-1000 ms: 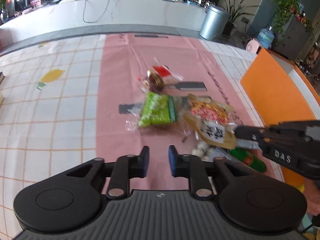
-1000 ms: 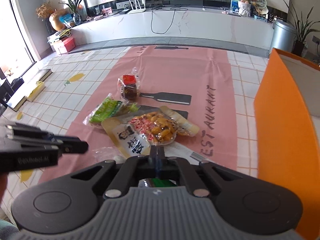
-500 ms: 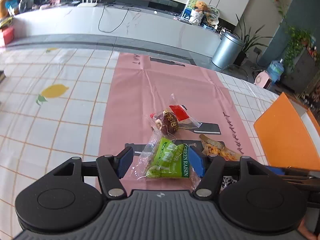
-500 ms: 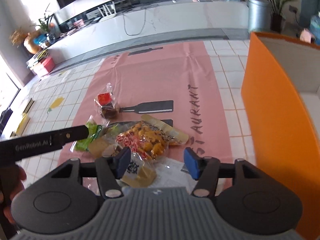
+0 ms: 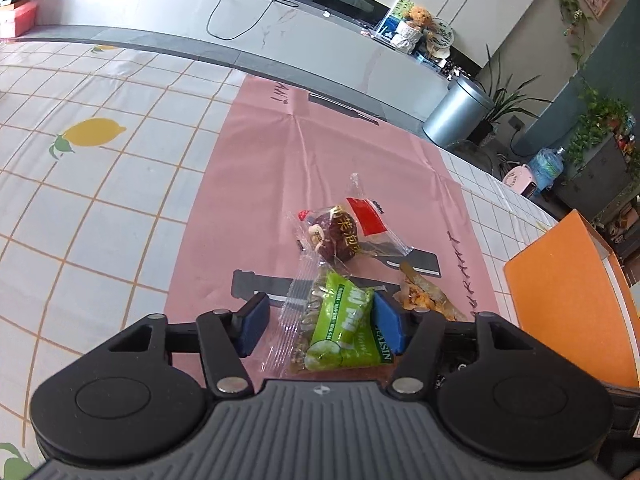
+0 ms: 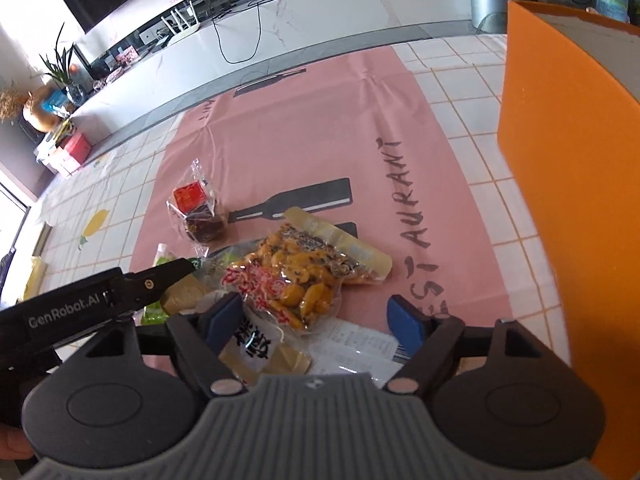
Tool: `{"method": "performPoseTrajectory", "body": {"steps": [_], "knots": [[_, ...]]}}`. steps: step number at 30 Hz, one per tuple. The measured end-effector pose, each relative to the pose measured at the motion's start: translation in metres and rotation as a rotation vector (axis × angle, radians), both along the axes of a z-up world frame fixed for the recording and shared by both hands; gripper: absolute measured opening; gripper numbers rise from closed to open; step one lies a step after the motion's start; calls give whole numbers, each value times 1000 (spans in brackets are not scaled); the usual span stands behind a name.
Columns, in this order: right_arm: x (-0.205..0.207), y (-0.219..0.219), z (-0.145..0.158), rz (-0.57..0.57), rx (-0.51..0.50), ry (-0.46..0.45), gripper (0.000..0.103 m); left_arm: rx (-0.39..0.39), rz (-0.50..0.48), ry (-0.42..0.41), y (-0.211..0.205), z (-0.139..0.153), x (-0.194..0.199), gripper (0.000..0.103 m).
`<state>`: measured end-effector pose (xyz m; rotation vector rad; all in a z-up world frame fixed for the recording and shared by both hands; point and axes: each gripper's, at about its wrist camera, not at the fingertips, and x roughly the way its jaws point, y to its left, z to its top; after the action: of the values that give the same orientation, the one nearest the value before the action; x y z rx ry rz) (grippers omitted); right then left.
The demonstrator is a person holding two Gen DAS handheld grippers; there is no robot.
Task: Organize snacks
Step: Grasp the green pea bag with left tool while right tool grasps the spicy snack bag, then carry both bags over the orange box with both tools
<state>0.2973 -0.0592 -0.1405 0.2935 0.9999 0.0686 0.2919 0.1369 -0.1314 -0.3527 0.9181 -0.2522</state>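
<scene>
A pile of snack packets lies on a pink mat (image 5: 320, 152). My left gripper (image 5: 320, 320) is open, its blue pads on either side of a green raisin packet (image 5: 348, 332) on the mat. Beyond it lies a clear packet with a brown snack and red label (image 5: 340, 232). My right gripper (image 6: 316, 320) is open over a clear packet of yellow and red snacks (image 6: 296, 276), with a white wrapper (image 6: 356, 344) under it. The left gripper (image 6: 100, 300) shows at the left of the right wrist view.
An orange box (image 6: 572, 184) stands to the right of the mat; it also shows in the left wrist view (image 5: 560, 300). The tablecloth (image 5: 80, 200) is white with orange lines and lemon prints. A long counter and a metal bin (image 5: 456, 116) lie beyond the table.
Both grippers opened from shut or nearly shut. The left one moved down around the green raisin packet. The right one came down over the yellow and red snack packet.
</scene>
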Motion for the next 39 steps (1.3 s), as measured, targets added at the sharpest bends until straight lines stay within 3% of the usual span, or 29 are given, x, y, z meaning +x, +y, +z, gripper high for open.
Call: {"method": "performPoseTrajectory", "body": {"steps": [2,4,6,15,27,28,29,39], "knots": [[-1,1,0,13,-6,-2,76,1,-22,3,-4,1,0,53],[-3,2,1,35,1,-9,66,10,-33,3,-7,1,-2,50],[-4,4,3,58,24,-17,47,7,-43,1,-8,1,-4,47],[-9,-4,6,49,50,-51,23,-28,-21,0,0,1,-17,39],[-24,-7,29,107,56,-141,18,9,49,8,4,22,-36,39],[-25,-6,32,114,52,-148,16,15,58,4,5,25,-39,39],[-26,-6,35,125,62,-147,0,14,65,1,5,28,-42,39],[-52,-12,69,158,8,-186,0,-11,105,-5,4,55,-72,39]]}}
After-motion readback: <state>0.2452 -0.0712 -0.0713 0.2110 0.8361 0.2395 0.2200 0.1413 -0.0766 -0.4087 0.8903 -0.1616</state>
